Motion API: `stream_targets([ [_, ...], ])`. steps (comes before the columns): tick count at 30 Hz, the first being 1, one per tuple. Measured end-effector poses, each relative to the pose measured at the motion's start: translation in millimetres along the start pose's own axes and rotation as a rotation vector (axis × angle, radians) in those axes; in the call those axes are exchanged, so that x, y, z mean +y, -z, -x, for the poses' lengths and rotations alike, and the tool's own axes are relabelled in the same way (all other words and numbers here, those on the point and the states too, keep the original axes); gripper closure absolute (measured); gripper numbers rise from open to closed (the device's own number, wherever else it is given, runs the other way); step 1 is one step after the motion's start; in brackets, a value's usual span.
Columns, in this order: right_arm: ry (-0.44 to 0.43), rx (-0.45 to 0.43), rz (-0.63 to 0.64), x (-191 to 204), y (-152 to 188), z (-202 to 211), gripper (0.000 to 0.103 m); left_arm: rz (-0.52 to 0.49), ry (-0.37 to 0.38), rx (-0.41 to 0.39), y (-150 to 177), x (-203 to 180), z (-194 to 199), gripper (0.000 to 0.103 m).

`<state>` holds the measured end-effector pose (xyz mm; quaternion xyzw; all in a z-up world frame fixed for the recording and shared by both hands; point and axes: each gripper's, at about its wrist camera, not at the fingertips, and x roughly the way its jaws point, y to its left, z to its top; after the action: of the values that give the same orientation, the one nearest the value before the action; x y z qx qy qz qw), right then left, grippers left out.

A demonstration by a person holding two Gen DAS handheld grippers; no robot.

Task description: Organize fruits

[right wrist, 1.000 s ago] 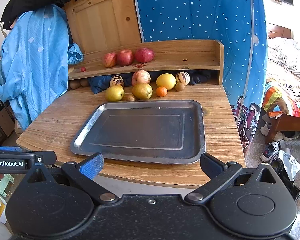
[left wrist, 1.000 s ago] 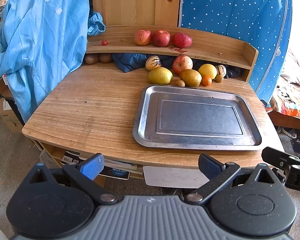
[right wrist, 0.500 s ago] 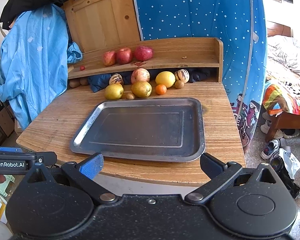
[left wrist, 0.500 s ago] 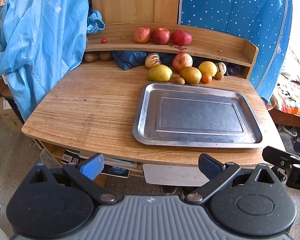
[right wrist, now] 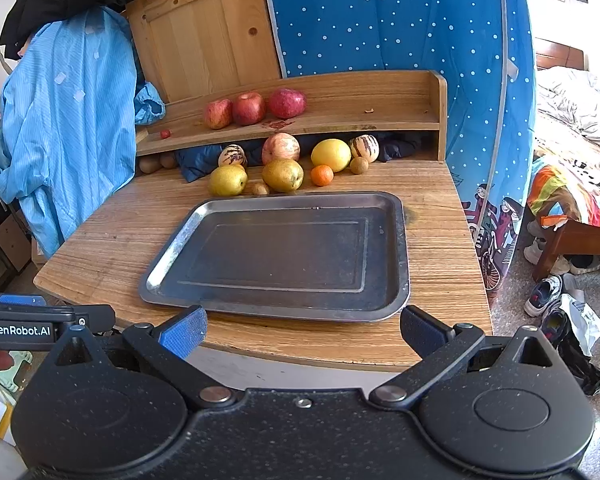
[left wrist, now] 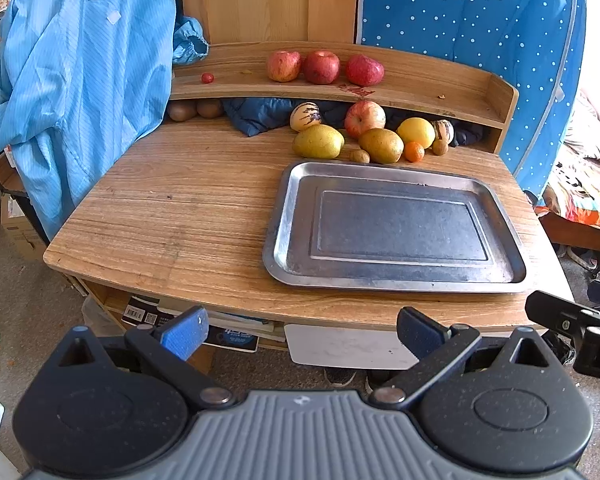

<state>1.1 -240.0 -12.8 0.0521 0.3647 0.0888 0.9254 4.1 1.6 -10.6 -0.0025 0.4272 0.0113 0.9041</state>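
Nearest to me, my left tongs (left wrist: 300,330) hang released, jaws spread wide, short of the wooden surface (left wrist: 188,208) and over the floor. My right tongs (right wrist: 302,330) are likewise released, their blue pads reaching just over the surface's near edge. Both have drawn a little closer to that edge than a second ago.

Beyond the edge lies the metal tray (right wrist: 400,264), bare inside. It sits toward the right half, so there is broad open wood to its left and a narrower strip on its right.

Past the tray's far rim the fruits are clustered: two yellow-green pears (left wrist: 318,142), a small orange (left wrist: 414,151), a lemon-yellow fruit (left wrist: 416,132), an apple (left wrist: 365,118) and two striped melons (left wrist: 306,116). On the raised shelf (left wrist: 420,84) above stand three red apples (left wrist: 321,67) in a row, with a tiny red fruit (left wrist: 207,77) well apart to the left.

Only the right view shows a bed (right wrist: 572,128) and shoes (right wrist: 546,292) on the floor; only the left view shows papers under the surface.
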Motion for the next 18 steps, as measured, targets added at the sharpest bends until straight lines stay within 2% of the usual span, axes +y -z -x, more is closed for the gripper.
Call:
stream_targets([
  [6, 0.000, 0.000, 0.000, -1, -1, -1, 0.001, 0.000, -0.008, 0.006, -2, -2, -1, 0.001],
  [10, 0.002, -0.001, 0.001, -1, -2, -1, 0.001, -0.025, -0.049, 0.022, -4, -7, -3, 0.001],
  [18, 0.027, -0.007, 0.019, -2, -7, -2, 0.001, -0.051, -0.113, 0.103, -16, -20, -3, 0.001],
])
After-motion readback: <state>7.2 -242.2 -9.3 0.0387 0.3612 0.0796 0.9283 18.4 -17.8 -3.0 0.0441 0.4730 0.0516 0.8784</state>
